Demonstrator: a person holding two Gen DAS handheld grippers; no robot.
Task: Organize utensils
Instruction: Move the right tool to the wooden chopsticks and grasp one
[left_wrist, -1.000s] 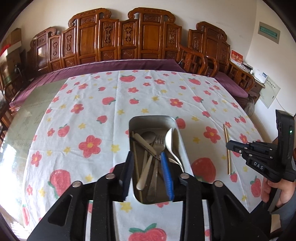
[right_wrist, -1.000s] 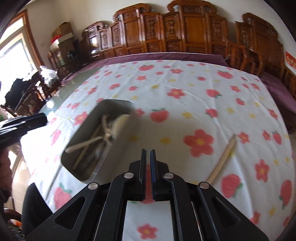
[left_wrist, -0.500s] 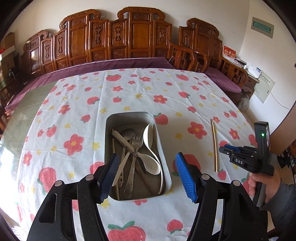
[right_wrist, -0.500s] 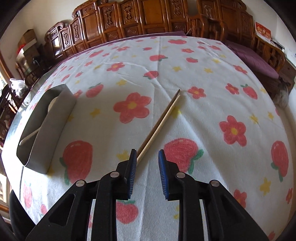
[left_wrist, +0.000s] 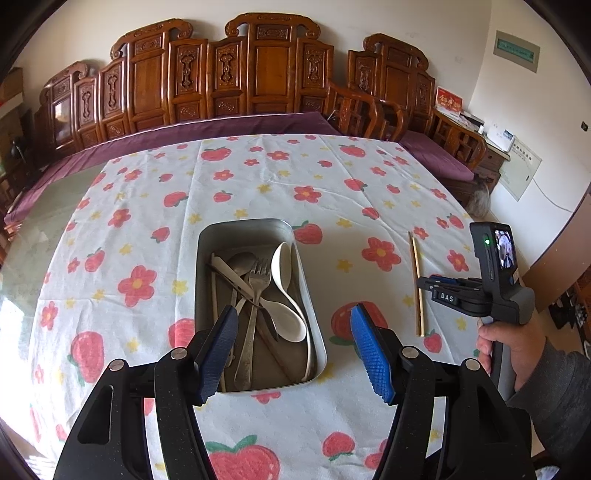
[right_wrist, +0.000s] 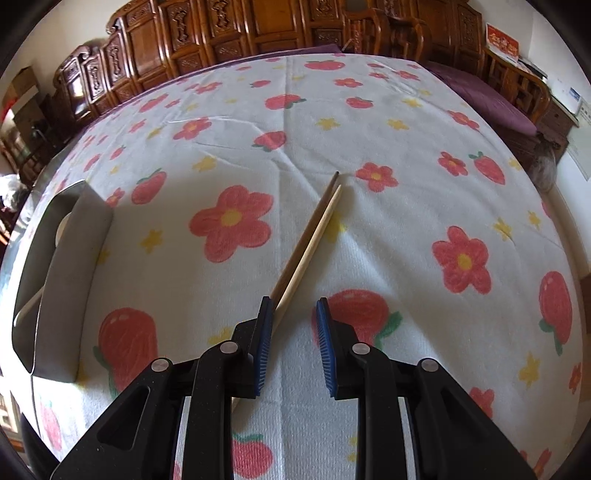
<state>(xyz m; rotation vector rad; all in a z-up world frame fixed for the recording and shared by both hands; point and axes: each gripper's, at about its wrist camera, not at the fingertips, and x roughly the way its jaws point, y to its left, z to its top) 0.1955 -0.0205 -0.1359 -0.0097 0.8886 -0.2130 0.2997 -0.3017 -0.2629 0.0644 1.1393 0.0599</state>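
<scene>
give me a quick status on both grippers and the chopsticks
Left hand-held gripper open over tray. Right hand-held gripper open at chopsticks, not gripped. Nothing blocking.

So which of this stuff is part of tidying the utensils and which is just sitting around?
In the job: chopsticks, tray, fork, white spoons, right gripper, left gripper.
Just around: tablecloth, chairs.

The near ends of the pale wooden chopsticks (right_wrist: 310, 240) vanish behind the right tongs' (right_wrist: 293, 345) black frame. The grey rectangular metal tray (right_wrist: 55, 280) shows mostly its outer wall there; the left tongs' (left_wrist: 295, 349) blue pad covers its near left corner.
</scene>
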